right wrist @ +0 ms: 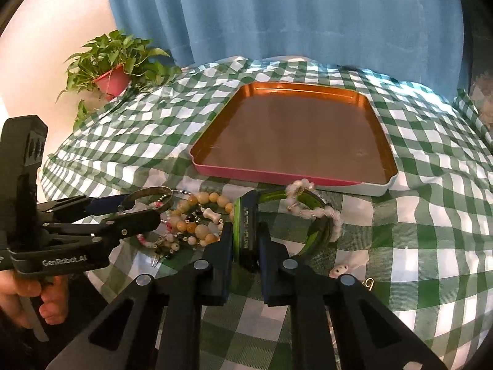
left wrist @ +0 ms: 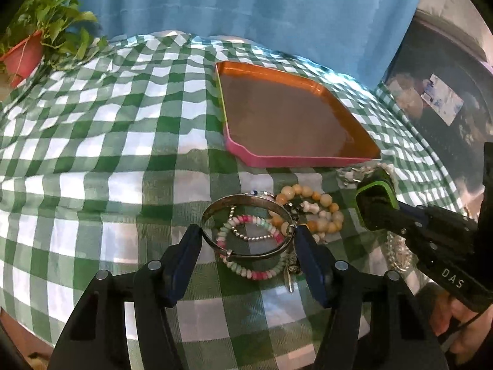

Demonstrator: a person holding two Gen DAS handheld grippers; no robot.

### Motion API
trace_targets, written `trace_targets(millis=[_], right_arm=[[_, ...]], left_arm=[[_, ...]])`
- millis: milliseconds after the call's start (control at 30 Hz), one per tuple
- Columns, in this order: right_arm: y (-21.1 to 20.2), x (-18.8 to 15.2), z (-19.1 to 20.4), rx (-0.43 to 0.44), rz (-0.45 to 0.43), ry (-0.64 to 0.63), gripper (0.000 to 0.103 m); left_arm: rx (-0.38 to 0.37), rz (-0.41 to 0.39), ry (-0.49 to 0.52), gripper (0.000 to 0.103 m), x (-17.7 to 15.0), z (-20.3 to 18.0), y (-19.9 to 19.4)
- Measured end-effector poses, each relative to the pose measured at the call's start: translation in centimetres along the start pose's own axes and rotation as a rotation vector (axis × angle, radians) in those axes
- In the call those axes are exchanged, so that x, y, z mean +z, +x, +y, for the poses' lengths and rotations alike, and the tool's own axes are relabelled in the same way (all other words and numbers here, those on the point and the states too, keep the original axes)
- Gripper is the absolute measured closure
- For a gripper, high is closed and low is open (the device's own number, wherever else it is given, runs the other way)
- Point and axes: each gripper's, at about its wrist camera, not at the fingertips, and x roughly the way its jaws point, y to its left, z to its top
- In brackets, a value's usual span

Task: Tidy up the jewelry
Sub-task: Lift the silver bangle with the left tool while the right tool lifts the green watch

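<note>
A silver metal bangle spans the gap between my left gripper's blue pads, which press on its two sides, so the gripper is shut on it. Under it lie a pink and green bead bracelet and a yellow bead bracelet. My right gripper is shut on the case of a green and black watch, whose strap curls away to the right with a white fuzzy chain over it. The orange tray with a pink rim stands just behind the pile, with nothing visible in it.
A green and white checked cloth covers the table. A potted plant stands at the back left, before a blue curtain. A small white charm and a gold clip lie near the right gripper. A silver chain lies under the right gripper.
</note>
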Motion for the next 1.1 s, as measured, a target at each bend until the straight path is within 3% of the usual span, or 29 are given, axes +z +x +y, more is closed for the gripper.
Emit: trace_targets(millis=[233,333,600,767,1100], right_arm=[[-1.5,0.2,0.4,0.022,-0.015,0.022,0.090],[-3.0,0.6,0.7,-0.040,-0.050,0.013,0.090],[-4.8,0.4,0.6,-0.055,-0.064,0.017,0.090],[-4.6,-1.3,0.8,-0.059,-0.046,0.016,0.090],[-1.8,-2.7,1.7,-0.054,0.020,-0.028,0.090]], left_arm=[[-0.008,-0.014,-0.046,0.041,0.0,0.2,-1.1],[0.020,-0.030,-0.026,0.043,0.1,-0.4,-1.8],[0.062,-0.013,-0.003,0.044,-0.9,-0.7,-1.5],[0.064,0.029,-0.034,0.040,-1.6,-0.1,-0.4],[0.100,0.026,0.030,0.030,-1.5,-0.7,0.7]])
